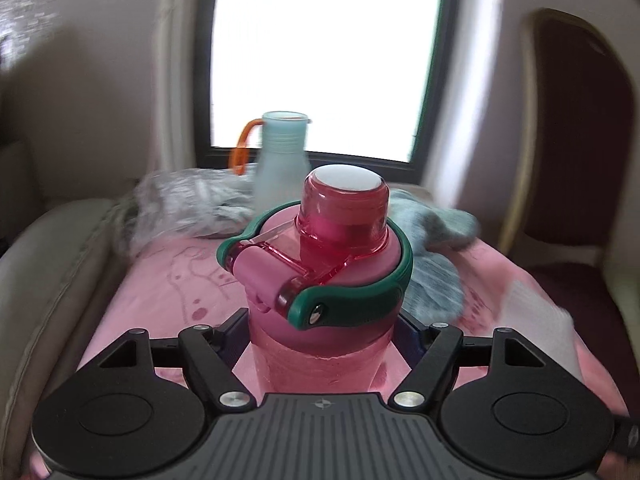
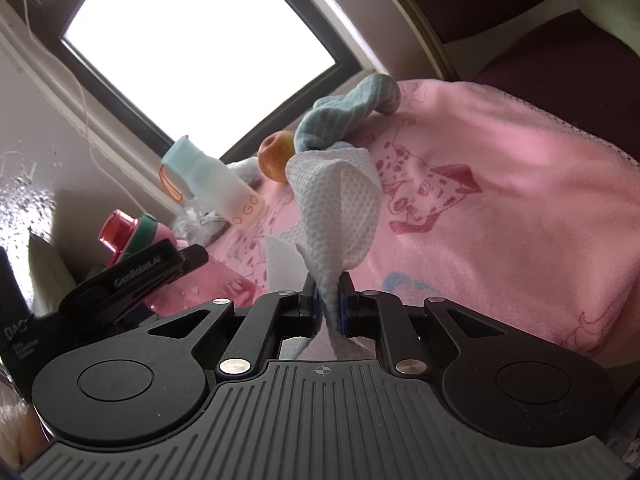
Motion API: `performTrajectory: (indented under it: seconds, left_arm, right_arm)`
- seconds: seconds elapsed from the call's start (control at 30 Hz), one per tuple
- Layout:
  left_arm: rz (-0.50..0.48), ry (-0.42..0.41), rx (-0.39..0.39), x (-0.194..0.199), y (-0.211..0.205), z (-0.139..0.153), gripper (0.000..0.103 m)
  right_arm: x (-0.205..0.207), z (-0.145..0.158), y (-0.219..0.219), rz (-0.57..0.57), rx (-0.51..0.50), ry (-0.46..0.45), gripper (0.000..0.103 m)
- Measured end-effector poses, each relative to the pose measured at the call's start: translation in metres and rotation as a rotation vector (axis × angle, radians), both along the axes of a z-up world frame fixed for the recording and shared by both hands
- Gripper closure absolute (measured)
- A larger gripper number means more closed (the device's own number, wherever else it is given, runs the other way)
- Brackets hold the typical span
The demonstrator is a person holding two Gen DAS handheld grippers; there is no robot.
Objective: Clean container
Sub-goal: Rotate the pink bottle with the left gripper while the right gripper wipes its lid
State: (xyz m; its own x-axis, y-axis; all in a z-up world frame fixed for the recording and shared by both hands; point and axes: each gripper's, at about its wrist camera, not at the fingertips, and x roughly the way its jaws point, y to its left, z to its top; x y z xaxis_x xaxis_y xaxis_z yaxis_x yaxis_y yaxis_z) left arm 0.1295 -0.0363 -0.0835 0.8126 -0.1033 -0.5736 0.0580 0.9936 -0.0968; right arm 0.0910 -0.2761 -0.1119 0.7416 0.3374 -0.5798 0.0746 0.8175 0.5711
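Between the fingers of your left gripper (image 1: 322,344) stood the pink bottle (image 1: 320,280), upright on a pink printed towel (image 1: 168,280), the jaws clamped on its body just below the lid. Its clear red cap (image 1: 344,208) was still closed, and a green carry loop (image 1: 352,300) lay round the shoulder, rising above the jaws. Your right gripper (image 2: 328,300) was pinched tight on a bunched white paper towel (image 2: 336,196), which stood up ahead of the fingertips; off to that gripper's left, the bottle showed again with your other tool around it.

Beyond the bottle stood a pale blue bottle (image 1: 282,152) with an orange strap, with a grey-blue cloth (image 1: 432,248) to its right and a small orange fruit (image 2: 274,156) near the cloth.

You were holding hard, smooth plastic, apparently beaded with droplets low on the wall, so it would likely feel slick. A grip on the straight body, under the lid's ledge, looked safest. How full it was could not be told. The paper towel was limp and would tear if dragged wet.
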Motion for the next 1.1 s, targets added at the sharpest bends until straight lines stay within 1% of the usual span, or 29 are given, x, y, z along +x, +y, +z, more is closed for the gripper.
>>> performTrajectory:
  seconds: [0.13,0.27,0.37,0.5,0.63,0.67,0.7,0.77,0.8,0.83,0.87,0.9,0.97,1.1]
  left_arm:
    - [-0.208,0.009,-0.014,0.0,0.024,0.001,0.031]
    - [-0.396,-0.023,-0.038,-0.01,0.051,-0.003,0.031]
    - [-0.486,-0.078,-0.037,-0.027,0.064,-0.008,0.031]
    - [-0.516,-0.136,-0.034,-0.046,0.074,-0.016,0.031]
    - [-0.536,-0.18,-0.003,-0.057,0.074,-0.021,0.031]
    - [-0.544,-0.189,0.009,-0.059,0.073,-0.021,0.031]
    - [-0.552,-0.196,0.021,-0.06,0.072,-0.021,0.031]
    - [-0.562,-0.204,0.036,-0.061,0.071,-0.021,0.031]
    - [-0.563,-0.206,0.037,-0.061,0.071,-0.021,0.031]
    - [-0.564,-0.207,0.037,-0.061,0.071,-0.021,0.031]
    - [-0.564,-0.209,0.037,-0.06,0.072,-0.021,0.031]
    - [-0.563,-0.209,0.035,-0.06,0.073,-0.022,0.031]
    - [-0.556,-0.206,0.022,-0.059,0.075,-0.023,0.031]
    - [-0.516,-0.187,-0.038,-0.051,0.081,-0.024,0.031]
  right_arm:
    - [-0.001,0.004,0.008,0.019,-0.018,-0.022,0.088]
    - [-0.001,0.01,0.016,0.047,-0.033,-0.056,0.088]
    - [0.002,0.014,0.024,0.076,-0.047,-0.076,0.088]
    - [0.011,0.019,0.041,0.116,-0.102,-0.077,0.088]
    - [0.027,0.028,0.067,0.164,-0.229,-0.063,0.088]
    - [0.03,0.032,0.072,0.187,-0.216,-0.075,0.088]
    - [0.034,0.034,0.075,0.227,-0.145,-0.093,0.088]
    - [0.046,0.037,0.077,0.332,0.087,-0.12,0.09]
    - [0.054,0.034,0.079,0.38,0.201,-0.114,0.091]
    - [0.062,0.031,0.083,0.423,0.28,-0.1,0.091]
    - [0.07,0.027,0.09,0.459,0.313,-0.083,0.09]
    - [0.077,0.023,0.098,0.481,0.306,-0.062,0.091]
    - [0.09,0.011,0.112,0.475,0.241,-0.004,0.091]
    - [0.113,-0.018,0.121,0.384,0.067,0.085,0.092]
